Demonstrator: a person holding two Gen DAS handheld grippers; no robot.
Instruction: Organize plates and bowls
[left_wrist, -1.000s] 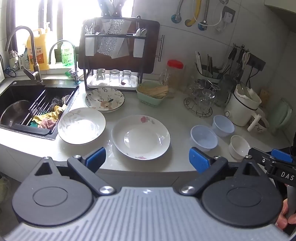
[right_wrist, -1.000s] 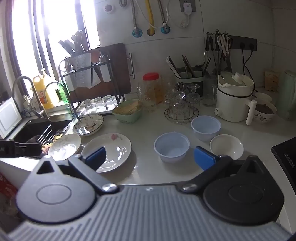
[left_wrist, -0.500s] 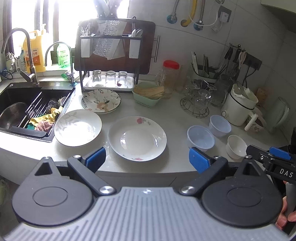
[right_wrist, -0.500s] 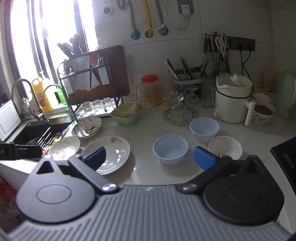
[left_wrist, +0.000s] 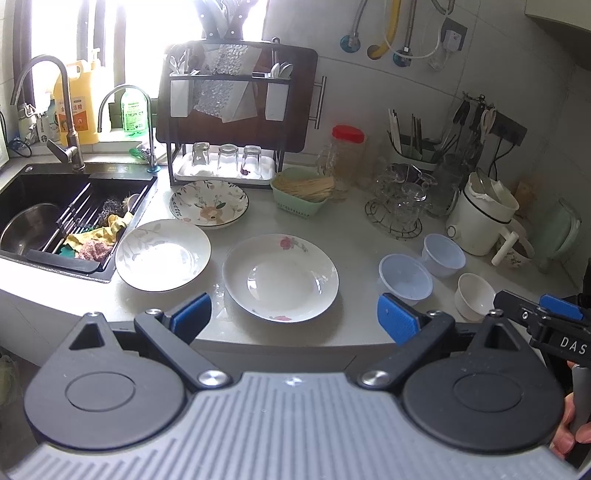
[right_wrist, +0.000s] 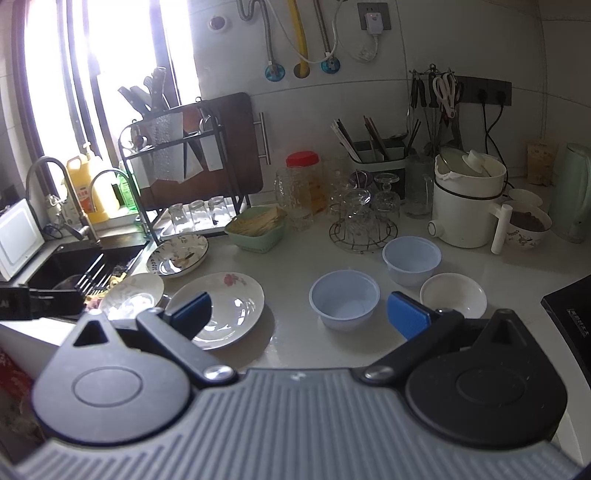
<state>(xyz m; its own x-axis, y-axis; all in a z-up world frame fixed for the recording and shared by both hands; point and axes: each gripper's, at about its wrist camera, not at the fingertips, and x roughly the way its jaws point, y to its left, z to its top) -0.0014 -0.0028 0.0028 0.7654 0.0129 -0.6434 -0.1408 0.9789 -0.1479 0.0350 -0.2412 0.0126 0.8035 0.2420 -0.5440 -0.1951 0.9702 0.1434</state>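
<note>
Both tools hang back from the counter (left_wrist: 354, 221) edge, fingers spread wide and empty: the left tool (left_wrist: 293, 317) faces the rose-print plate (left_wrist: 280, 277), the right tool (right_wrist: 298, 312) the pale blue bowl (right_wrist: 344, 298). Two more plates, the leaf-print plate (left_wrist: 162, 254) and the floral plate (left_wrist: 208, 202), lie toward the sink (left_wrist: 44, 206); a second blue bowl (left_wrist: 443, 254) and a white bowl (left_wrist: 474, 295) sit just beside the first. The ceramic is likely stiff, glossy, slippery and breakable, so a rim pinch suits best. The glass rack (left_wrist: 397, 214) and white cooker (left_wrist: 484, 218) crowd the bowls from behind.

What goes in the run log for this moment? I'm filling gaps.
phase: pre-grasp | left hand-held gripper: open, empty | right hand-held gripper: open, empty | three plates, three bowls on counter, unstacked
</note>
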